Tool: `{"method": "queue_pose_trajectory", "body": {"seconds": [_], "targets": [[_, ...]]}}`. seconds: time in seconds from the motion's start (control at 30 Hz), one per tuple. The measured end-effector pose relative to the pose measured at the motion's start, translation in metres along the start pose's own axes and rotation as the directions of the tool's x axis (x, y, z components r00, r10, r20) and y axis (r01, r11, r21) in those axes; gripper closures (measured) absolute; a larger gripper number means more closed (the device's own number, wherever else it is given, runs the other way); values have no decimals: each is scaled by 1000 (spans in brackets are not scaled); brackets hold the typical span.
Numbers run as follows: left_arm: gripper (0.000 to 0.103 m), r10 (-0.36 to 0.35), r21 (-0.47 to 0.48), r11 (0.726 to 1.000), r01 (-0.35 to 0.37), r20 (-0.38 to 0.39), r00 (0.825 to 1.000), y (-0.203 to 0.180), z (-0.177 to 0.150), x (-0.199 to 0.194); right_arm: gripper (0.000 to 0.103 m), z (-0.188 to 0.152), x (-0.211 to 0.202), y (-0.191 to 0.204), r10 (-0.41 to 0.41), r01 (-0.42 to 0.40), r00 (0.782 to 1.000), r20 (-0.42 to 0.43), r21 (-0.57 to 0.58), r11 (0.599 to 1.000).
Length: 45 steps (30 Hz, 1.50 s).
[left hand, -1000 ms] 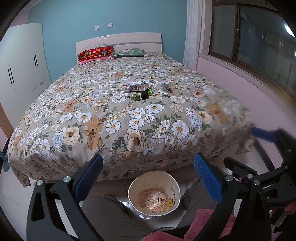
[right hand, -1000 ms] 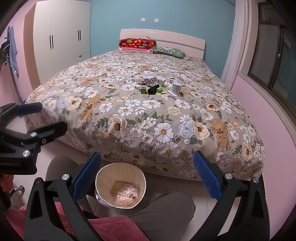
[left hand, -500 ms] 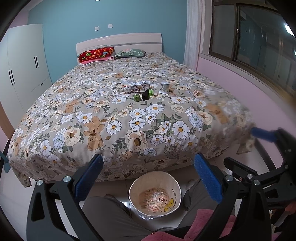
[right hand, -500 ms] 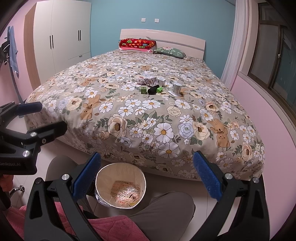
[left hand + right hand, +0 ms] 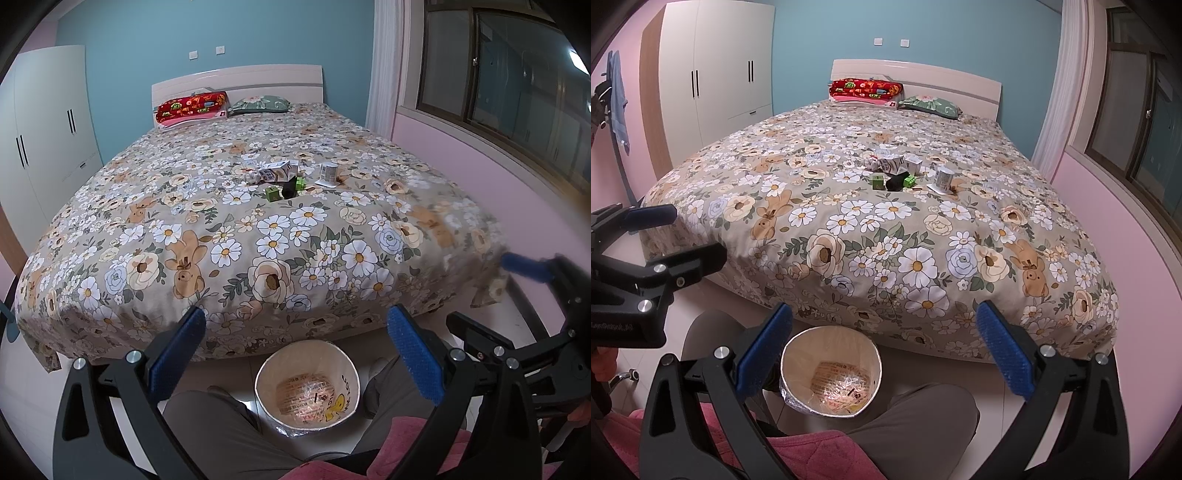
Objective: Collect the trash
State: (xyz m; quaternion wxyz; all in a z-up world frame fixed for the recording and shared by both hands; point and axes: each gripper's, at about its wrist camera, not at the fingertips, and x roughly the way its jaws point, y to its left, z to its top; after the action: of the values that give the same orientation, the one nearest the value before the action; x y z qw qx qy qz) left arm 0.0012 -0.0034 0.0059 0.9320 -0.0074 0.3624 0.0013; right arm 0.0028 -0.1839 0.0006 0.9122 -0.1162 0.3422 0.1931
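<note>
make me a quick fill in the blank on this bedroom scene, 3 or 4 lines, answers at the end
1. The trash pile lies on the ____.
2. The bin stands on the ____, between the person's knees.
3. The left gripper and the right gripper are both ____, holding nothing.
4. The red pillow lies beside a ____ one.

Missing words: bed; floor; open; green
</note>
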Motion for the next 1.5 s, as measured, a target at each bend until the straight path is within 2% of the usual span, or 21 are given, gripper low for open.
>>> {"method": "queue_pose_trajectory", "body": {"seconds": [0.33,0.53,0.73,1.13,1.37,1.5], "targets": [[3,-28,-4,1000,28,-25,999,4,7,18,6,11,7,-7,-12,12,1000,14,-12,1000],[3,-30,-16,999,29,-24,999,7,32,44,6,28,21,-29,-5,4,1000,28,25,1000],[3,-23,-18,1000,22,-35,999,13,68,88,6,58,47,-52,-13,12,999,43,20,1000],[3,-19,52,998,22,-61,998,36,126,191,6,124,154,-111,-16,16,1000,0,35,999],[3,-63,101,992,75,-117,991,52,147,264,6,155,232,-125,-8,8,999,-45,-4,1000],[3,-99,124,986,110,-93,991,64,158,301,6,172,281,-133,-3,1,998,-57,-27,1000]]}}
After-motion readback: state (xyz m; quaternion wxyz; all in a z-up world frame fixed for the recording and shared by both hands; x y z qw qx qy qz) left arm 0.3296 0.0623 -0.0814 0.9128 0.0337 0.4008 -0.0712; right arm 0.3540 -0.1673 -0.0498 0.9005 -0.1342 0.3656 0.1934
